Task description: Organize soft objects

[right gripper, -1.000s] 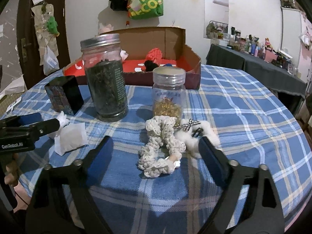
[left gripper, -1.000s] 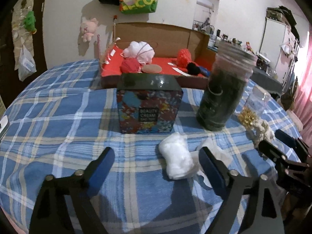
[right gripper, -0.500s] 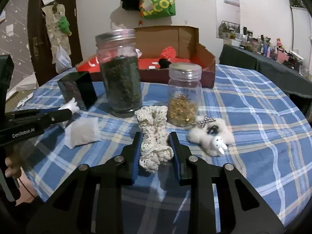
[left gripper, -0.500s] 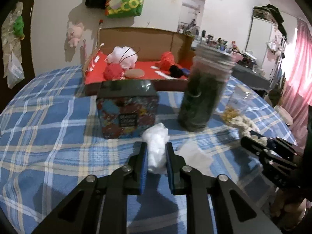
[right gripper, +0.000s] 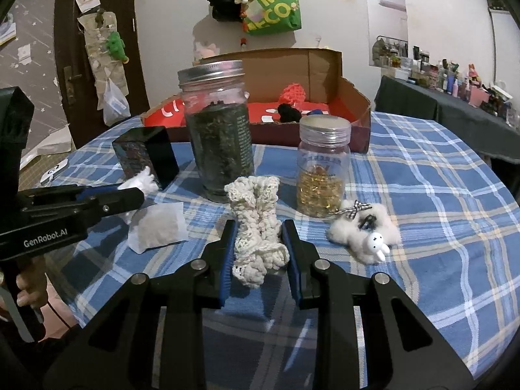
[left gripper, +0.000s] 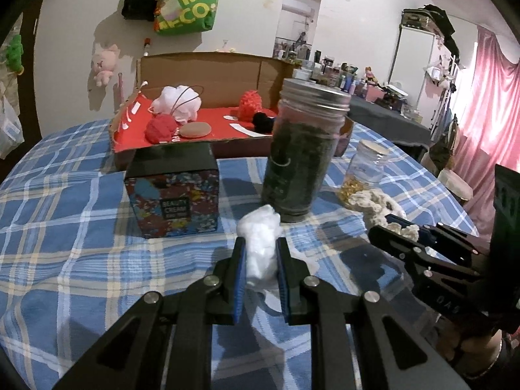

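The left gripper (left gripper: 260, 256) pinches a white wad (left gripper: 261, 243) between its fingers; the right gripper (right gripper: 259, 247) pinches a crocheted piece (right gripper: 256, 224) above the tabletop (right gripper: 438, 227).

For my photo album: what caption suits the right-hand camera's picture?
Right gripper clamps a cream crocheted piece on the plaid table, jars behind.

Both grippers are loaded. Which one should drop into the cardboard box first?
Probably left. The left gripper, shut on the white fluffy wad, faces the cardboard box over the low beauty cream box; the right gripper, holding the crocheted scrunchie, sits behind both jars.
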The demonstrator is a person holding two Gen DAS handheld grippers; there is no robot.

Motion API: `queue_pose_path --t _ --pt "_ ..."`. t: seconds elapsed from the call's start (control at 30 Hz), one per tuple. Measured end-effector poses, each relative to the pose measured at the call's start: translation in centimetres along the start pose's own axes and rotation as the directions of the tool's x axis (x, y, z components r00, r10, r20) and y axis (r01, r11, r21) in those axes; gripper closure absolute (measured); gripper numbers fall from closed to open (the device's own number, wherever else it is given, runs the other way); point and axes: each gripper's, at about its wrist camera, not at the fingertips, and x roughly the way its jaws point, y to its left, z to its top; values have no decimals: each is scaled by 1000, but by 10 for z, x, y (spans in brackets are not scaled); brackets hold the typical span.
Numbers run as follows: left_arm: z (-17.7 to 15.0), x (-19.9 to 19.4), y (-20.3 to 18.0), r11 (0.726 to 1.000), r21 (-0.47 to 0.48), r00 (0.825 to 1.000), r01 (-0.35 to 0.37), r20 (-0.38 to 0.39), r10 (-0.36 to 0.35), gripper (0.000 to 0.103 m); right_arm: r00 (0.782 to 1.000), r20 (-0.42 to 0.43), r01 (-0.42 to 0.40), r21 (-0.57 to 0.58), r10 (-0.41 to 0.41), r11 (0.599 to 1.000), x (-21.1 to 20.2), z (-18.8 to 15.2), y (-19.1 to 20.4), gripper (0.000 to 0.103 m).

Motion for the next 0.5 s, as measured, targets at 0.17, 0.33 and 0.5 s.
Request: queue_pose_path --t 0.17,0.33,0.5 --pt "0 0 -5 1000 12 1000 11 -1 -11 85 1000 2 -10 -5 10 1000 -1 0 3 77" --pt "0 1 -6 1000 15 1000 20 -5 -20 85 1000 1 -14 -3 14 1000 -1 0 4 77" --pt "0 2 -8 999 16 999 33 -11 -33 85 999 -3 -35 10 35 999 -1 1 3 77"
